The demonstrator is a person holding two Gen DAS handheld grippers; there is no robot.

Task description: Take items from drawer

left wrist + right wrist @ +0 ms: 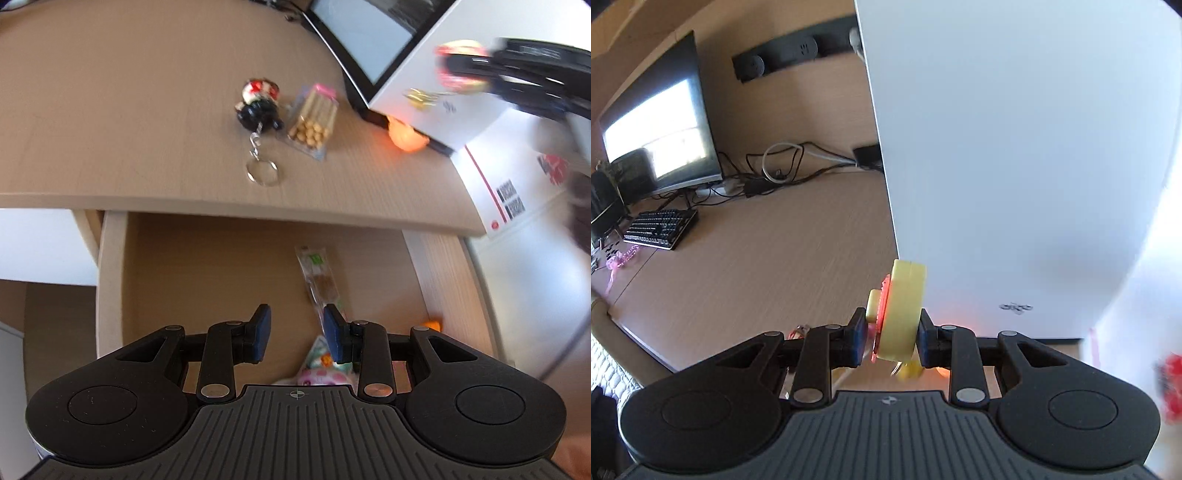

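Drawer (110, 266) was pulled open under the desk (129, 110), with a long clear snack packet (320, 280) lying inside, its long axis running roughly front to back, green-labelled end pointing toward the desk edge. The left gripper (297, 338) hung over the drawer with its jaws spread and nothing between them, the near end of the packet just beside the right pad. A colourful wrapper (325, 369) sat below the fingers, mostly hidden.

Up on the desk sat a keychain figure (258, 103), ring end pointing toward the drawer, and right next to it a pack of biscuit sticks (314, 118), tilted on a diagonal.

The right gripper (892, 332) was pinching a yellow disc-shaped toy (899, 314), held on edge with flat faces against the pads, close to a white box (1015, 166). A monitor (657, 122) and keyboard (659, 229) sat far off to the left.
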